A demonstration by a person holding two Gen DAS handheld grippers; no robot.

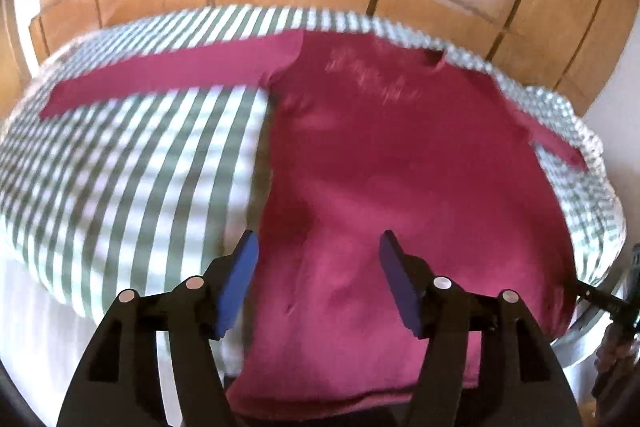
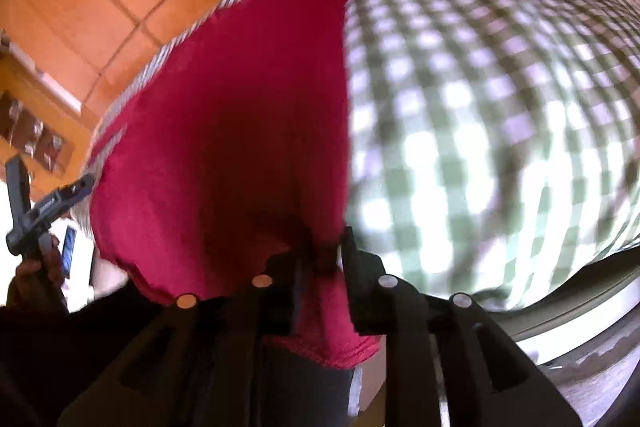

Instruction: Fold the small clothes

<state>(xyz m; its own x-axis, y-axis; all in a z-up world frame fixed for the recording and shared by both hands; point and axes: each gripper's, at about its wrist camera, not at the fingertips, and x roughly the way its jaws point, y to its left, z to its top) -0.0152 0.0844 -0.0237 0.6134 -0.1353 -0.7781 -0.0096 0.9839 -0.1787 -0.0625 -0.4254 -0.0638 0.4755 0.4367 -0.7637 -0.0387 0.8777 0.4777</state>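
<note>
Shirt [image 1: 380, 155], magenta, long sleeves spread, blurred

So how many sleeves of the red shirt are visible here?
2. One sleeve stretches out flat to the left over the checked cloth in the left wrist view; the other sleeve runs toward the cloth's right edge. Both belong to the single red shirt.

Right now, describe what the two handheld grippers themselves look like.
The left gripper has black angular plastic arms, round silver pivot pins and flat blue pads on its fingers. The right gripper has the same black frame and silver pins; its pads are shadowed, so their colour is unclear. No cables or markings show on either.
</note>
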